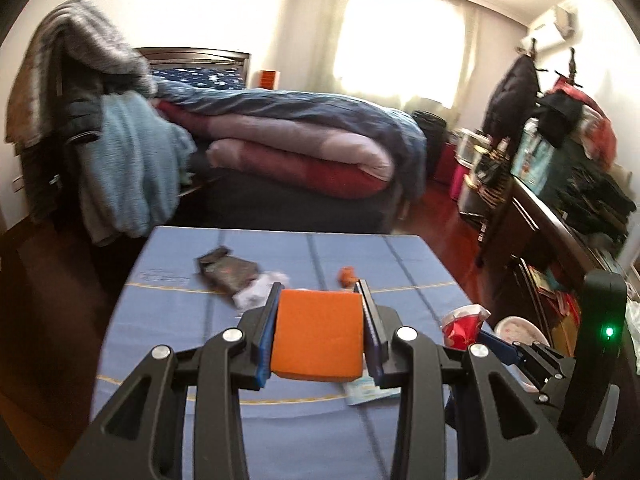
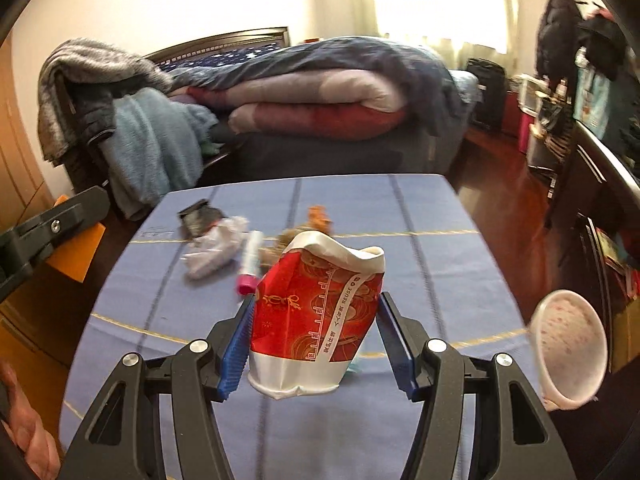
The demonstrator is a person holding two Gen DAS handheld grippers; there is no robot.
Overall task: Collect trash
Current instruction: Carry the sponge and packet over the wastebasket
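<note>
My left gripper (image 1: 318,292) is shut on an orange sponge-like block (image 1: 316,336), held above the blue table (image 1: 180,320). My right gripper (image 2: 316,300) is shut on a crushed red and white paper cup (image 2: 316,316); it also shows in the left wrist view (image 1: 464,324). On the table lie a dark wrapper (image 2: 198,218), crumpled white paper (image 2: 216,250), a white tube with a pink cap (image 2: 250,266), orange scraps (image 2: 318,216) and a pale packet (image 1: 364,390) under the left gripper.
A pink-rimmed bin (image 2: 568,344) hangs off the table's right edge. A bed with piled quilts (image 2: 320,96) stands behind the table. A chair draped with clothes (image 1: 100,120) is at the back left. Cluttered dark furniture (image 1: 560,200) lines the right side.
</note>
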